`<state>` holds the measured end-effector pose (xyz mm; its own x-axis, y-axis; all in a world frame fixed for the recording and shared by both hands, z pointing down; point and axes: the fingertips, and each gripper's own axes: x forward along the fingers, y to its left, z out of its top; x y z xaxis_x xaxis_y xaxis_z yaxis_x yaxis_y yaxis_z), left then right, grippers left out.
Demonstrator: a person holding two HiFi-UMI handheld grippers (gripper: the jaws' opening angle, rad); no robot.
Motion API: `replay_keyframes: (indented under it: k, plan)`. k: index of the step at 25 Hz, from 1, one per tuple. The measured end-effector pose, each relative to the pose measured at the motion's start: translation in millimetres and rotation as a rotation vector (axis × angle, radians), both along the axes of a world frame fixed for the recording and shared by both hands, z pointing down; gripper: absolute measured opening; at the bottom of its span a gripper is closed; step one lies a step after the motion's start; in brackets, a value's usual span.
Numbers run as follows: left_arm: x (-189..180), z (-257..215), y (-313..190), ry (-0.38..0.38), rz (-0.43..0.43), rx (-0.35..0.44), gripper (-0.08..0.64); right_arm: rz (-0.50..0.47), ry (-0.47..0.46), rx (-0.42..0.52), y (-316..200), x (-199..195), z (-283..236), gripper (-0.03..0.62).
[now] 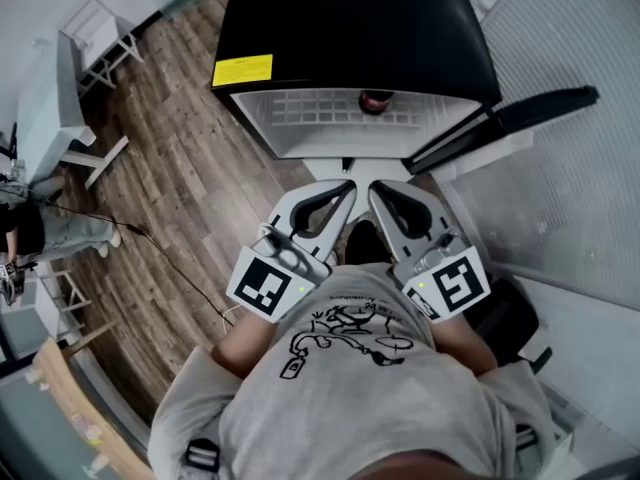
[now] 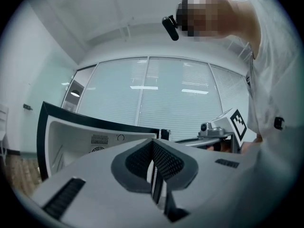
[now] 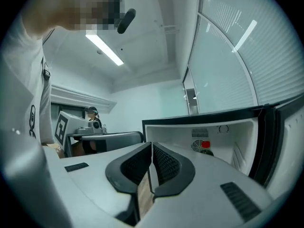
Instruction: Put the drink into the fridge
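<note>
The drink, a dark bottle with a red cap, stands inside the open black fridge near the back wall. In the right gripper view the drink shows in front of the fan grille. Both grippers are held close to my chest, side by side, well short of the fridge. My left gripper has its jaws together with nothing between them, and the left gripper looks the same in its own view. My right gripper is likewise shut and empty, as the right gripper shows in its own view.
The fridge door stands swung open to the right. A frosted glass wall runs along the right. On the wooden floor at left are white furniture, a cable and another person.
</note>
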<state>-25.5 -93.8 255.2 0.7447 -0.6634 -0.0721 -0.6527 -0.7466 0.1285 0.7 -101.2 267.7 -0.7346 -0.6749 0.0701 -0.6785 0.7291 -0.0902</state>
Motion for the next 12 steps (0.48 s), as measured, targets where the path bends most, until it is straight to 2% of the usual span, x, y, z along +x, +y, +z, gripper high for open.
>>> replay_keyframes:
  k: [12]
  plan:
    - [-13,1,27,-0.009,-0.022,-0.014,0.002,-0.003,0.026,-0.007,29,-8,-5,0.037]
